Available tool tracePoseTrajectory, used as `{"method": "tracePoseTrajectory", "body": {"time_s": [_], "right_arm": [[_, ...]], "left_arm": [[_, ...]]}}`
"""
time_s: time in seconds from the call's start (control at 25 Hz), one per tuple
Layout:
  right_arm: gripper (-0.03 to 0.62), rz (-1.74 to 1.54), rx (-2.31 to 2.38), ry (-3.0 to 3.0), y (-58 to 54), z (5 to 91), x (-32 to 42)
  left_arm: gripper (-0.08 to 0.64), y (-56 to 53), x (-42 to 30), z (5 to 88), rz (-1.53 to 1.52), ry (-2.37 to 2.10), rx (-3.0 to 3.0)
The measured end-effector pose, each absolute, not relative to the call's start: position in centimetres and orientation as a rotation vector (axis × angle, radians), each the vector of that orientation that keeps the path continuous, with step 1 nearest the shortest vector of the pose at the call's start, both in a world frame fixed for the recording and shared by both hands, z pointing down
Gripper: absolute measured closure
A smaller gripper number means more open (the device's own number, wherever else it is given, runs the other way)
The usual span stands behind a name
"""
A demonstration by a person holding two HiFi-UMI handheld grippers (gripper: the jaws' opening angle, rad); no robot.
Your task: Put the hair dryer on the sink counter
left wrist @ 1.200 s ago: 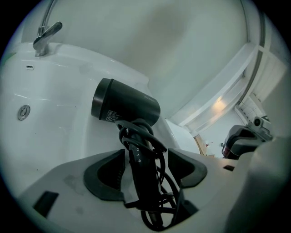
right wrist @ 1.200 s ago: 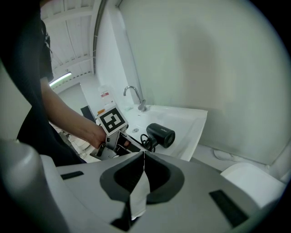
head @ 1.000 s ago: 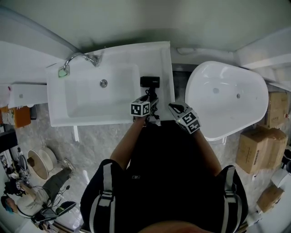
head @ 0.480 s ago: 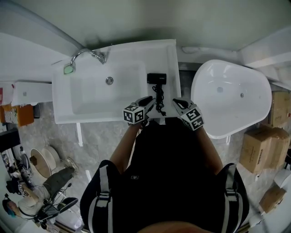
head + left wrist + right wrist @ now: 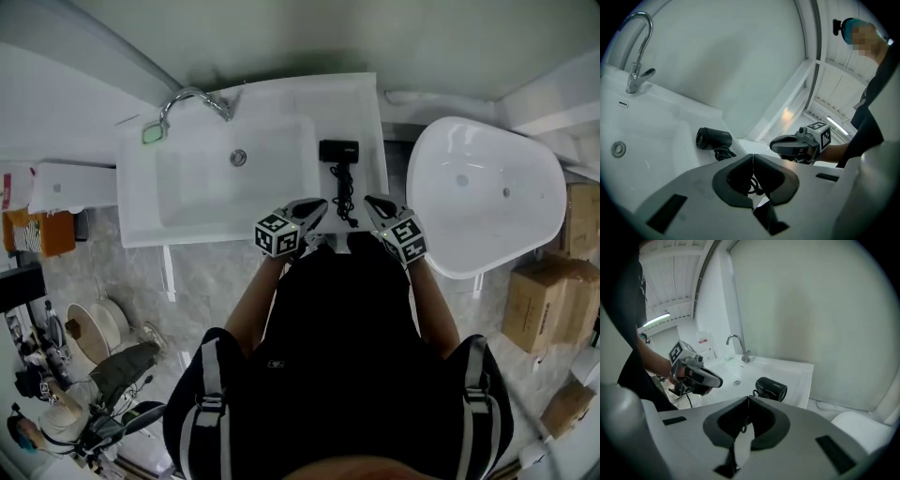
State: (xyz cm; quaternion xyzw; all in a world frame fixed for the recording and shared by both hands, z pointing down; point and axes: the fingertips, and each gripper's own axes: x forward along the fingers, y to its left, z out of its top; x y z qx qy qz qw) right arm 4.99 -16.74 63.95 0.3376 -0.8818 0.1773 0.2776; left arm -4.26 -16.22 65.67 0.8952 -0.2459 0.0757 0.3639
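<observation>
My left hand-held gripper [image 5: 317, 205] and right hand-held gripper [image 5: 373, 202] both hover over the near edge of the white desk [image 5: 362, 101], pointing inward toward each other with a gap between them. In the left gripper view my left hand-held gripper [image 5: 752, 157] has its jaws pressed together at the tips with nothing clamped between them. The right gripper view shows my right hand-held gripper [image 5: 748, 400] the same way, tips meeting and empty.

The black hair dryer [image 5: 338, 150] lies on its side on the flat strip of the desk, to the right of the sink basin [image 5: 202, 187] and beyond both hand-held grippers. Neither one touches it. Its black cord [image 5: 343, 199] trails in a loose bundle from the dryer toward me and ends between the two hand-held grippers. In the left gripper view the hair dryer [image 5: 714, 138] points its round end at the basin, with the cord [image 5: 723, 153] coiled just beside it.

The curved faucet [image 5: 192, 98] stands at the far left corner of the basin. A white bathtub [image 5: 487, 197] sits to the right of the desk.
</observation>
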Motion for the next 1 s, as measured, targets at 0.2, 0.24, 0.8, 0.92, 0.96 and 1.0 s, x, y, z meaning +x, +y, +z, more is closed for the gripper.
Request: {"method": "tracePoseTrajectory", "body": {"time_s": [0.2, 0.24, 0.8, 0.92, 0.96, 1.0], "right_arm": [[0.534, 0.471, 0.958, -2.373, -15.8, 63.9, 4.1], [0.533, 0.473, 0.974, -2.374, -15.6, 64.0, 4.1], [0.534, 0.481, 1.047, -2.354, -15.3, 64.0, 4.3], [0.534, 0.482, 1.044, -2.352, -15.1, 64.0, 4.3], [0.534, 0.483, 1.042, -2.351, -15.0, 64.0, 4.3], [0.534, 0.484, 1.041, -2.350, -14.9, 64.1, 4.4]], "left_arm": [[0.543, -15.6, -5.5, 65.8, 0.211, -0.634, 2.326], [0.543, -15.5, -5.7, 65.9, 0.215, -0.632, 2.327], [0.543, -15.1, -6.4, 66.2, 0.212, -0.600, 2.317], [0.543, -14.9, -6.1, 66.2, 0.208, -0.597, 2.313], [0.543, -14.9, -6.0, 66.2, 0.205, -0.596, 2.313], [0.543, -14.8, -5.9, 66.2, 0.203, -0.594, 2.313]]}}
